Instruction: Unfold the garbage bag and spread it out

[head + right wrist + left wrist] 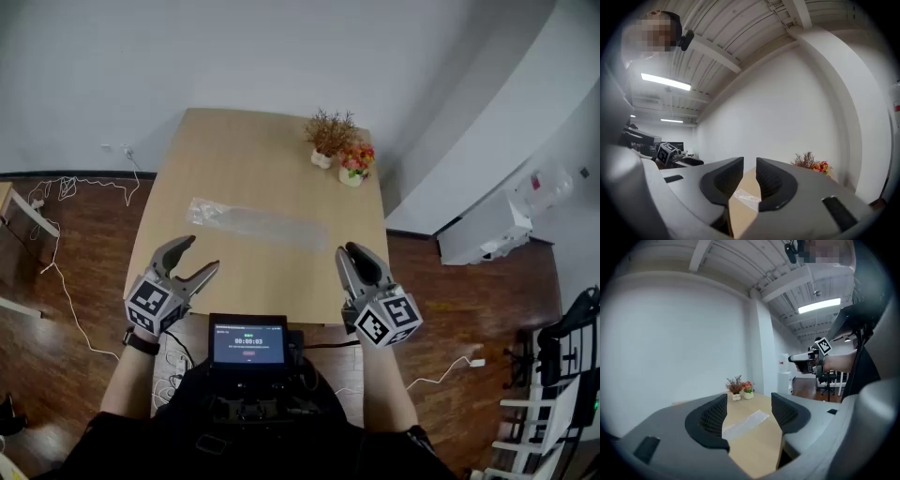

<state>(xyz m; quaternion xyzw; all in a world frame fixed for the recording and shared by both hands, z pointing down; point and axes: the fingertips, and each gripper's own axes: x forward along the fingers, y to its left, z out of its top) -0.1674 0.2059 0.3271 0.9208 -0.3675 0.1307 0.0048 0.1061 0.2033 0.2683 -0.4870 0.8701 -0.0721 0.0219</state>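
The folded clear garbage bag point(258, 223) lies flat across the middle of the wooden table point(244, 150). My left gripper point(201, 255) hovers over the table's near left edge, short of the bag, with its jaws wide open and nothing in them. In the left gripper view the bag point(745, 423) shows between the jaws of the left gripper point(749, 411), further off. My right gripper point(352, 251) hangs at the near right edge, with only a narrow gap between its empty jaws. Through that gap in the right gripper view, the right gripper point(750, 176) frames the bag point(747, 199) ahead.
A small dried plant point(328, 136) and a pot of flowers point(355, 161) stand at the table's far right corner. A screen device point(248, 344) sits at the person's chest. Cables point(66, 187) trail over the floor on the left. A white unit point(483, 234) stands to the right.
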